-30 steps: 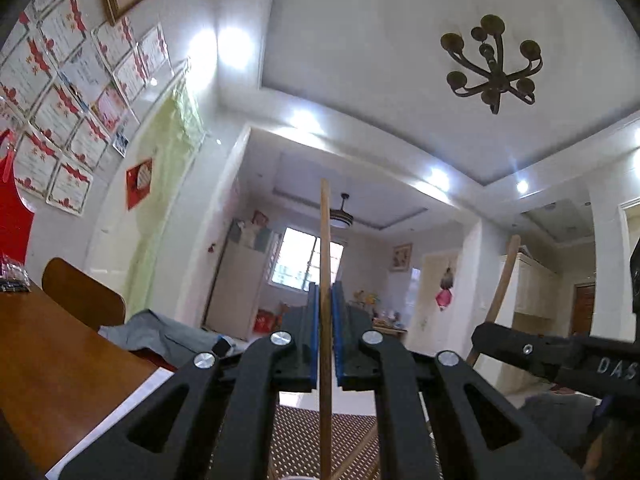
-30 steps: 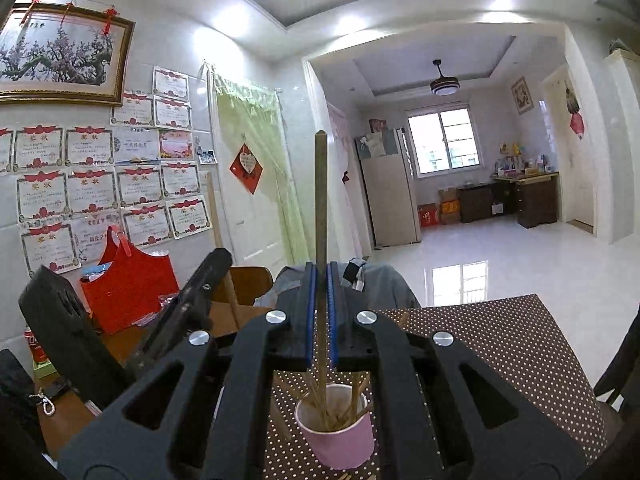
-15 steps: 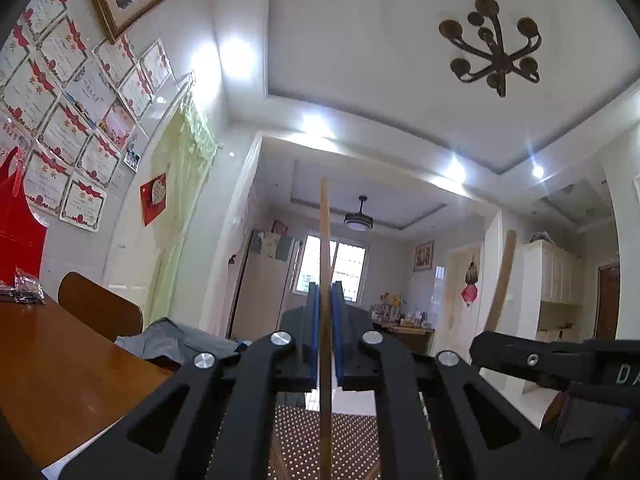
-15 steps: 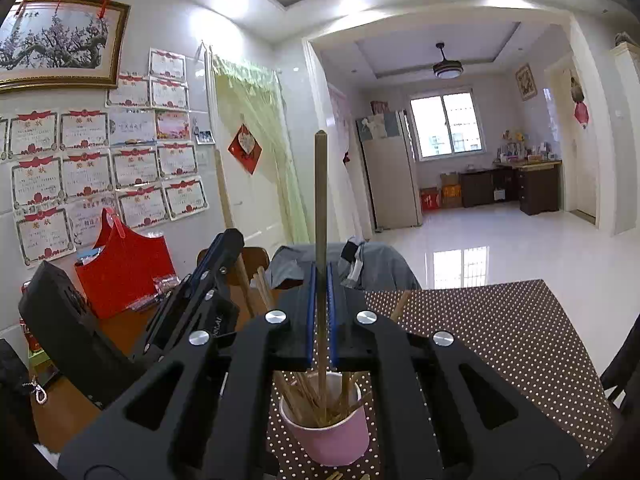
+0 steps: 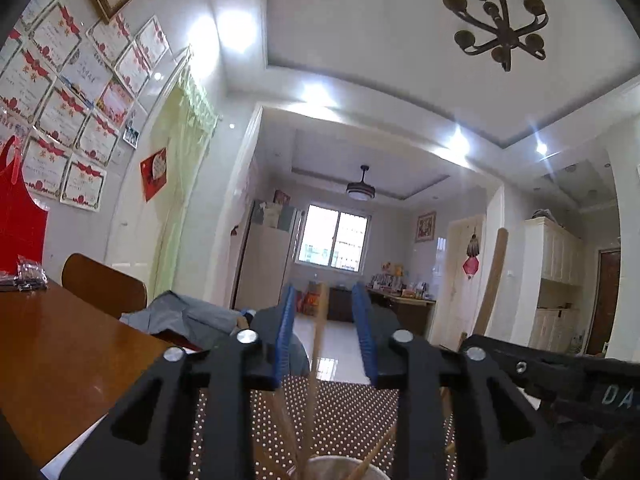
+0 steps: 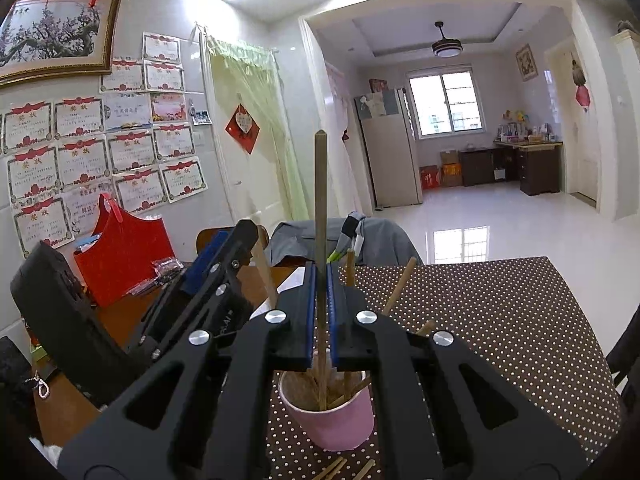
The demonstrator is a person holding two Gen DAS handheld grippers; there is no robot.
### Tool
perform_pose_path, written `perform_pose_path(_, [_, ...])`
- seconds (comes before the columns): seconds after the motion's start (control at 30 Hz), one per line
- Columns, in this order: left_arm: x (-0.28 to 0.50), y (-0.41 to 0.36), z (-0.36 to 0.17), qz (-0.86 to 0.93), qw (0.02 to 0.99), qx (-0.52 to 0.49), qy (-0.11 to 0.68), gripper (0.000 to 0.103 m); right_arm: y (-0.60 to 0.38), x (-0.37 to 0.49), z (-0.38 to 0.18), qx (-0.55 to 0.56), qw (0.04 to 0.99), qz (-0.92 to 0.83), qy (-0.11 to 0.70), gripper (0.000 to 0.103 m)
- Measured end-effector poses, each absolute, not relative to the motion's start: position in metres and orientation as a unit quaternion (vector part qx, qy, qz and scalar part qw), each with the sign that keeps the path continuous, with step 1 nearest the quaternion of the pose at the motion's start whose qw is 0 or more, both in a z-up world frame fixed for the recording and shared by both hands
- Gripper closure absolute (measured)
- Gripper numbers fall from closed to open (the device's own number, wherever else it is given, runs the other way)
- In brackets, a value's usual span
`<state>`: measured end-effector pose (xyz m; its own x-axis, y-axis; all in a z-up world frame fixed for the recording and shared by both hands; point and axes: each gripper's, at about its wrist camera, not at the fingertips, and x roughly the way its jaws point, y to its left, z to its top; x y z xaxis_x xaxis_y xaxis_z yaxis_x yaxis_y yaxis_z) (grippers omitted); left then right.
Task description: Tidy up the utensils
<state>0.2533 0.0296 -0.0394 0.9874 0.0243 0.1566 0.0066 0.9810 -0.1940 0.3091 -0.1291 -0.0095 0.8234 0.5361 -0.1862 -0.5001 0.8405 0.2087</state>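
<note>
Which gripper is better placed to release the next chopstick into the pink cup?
Right. The right gripper grips a chopstick upright over the pink cup; the left gripper has just been opening.

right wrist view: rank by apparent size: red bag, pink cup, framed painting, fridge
Largest to smallest as they look:
1. framed painting
2. red bag
3. pink cup and fridge: look about alike, so unranked.
The cup is partly hidden by the right hand-held gripper and sits nearest the camera; true sizes clearly differ.
</note>
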Motion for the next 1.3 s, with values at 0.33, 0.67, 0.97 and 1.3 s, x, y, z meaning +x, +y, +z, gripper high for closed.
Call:
perform_pose_path(0.33, [0.241,0.032,-0.031,-0.006,0.995,-0.09,-0.039,0.061,-0.123,0.307,-0.01,0.07,0.955,0.257,0.133,0.097])
perform_pose_path(0.67, [0.222,0.041,-0.022,-0.002,0.996,-0.089,-0.009,0.05,-0.117,0.299,-0.006,0.067,0.962,0.224,0.144,0.096])
perform_pose_path(0.97, [0.204,0.054,-0.018,-0.009,0.995,-0.091,0.034,0.05,-0.123,0.277,-0.001,0.062,0.965,0.21,0.142,0.096])
perform_pose_path(1.3, [0.184,0.045,-0.039,-0.041,0.99,-0.025,0.135,0.041,-0.143,0.254,-0.033,0.059,0.962,0.193,0.186,0.096])
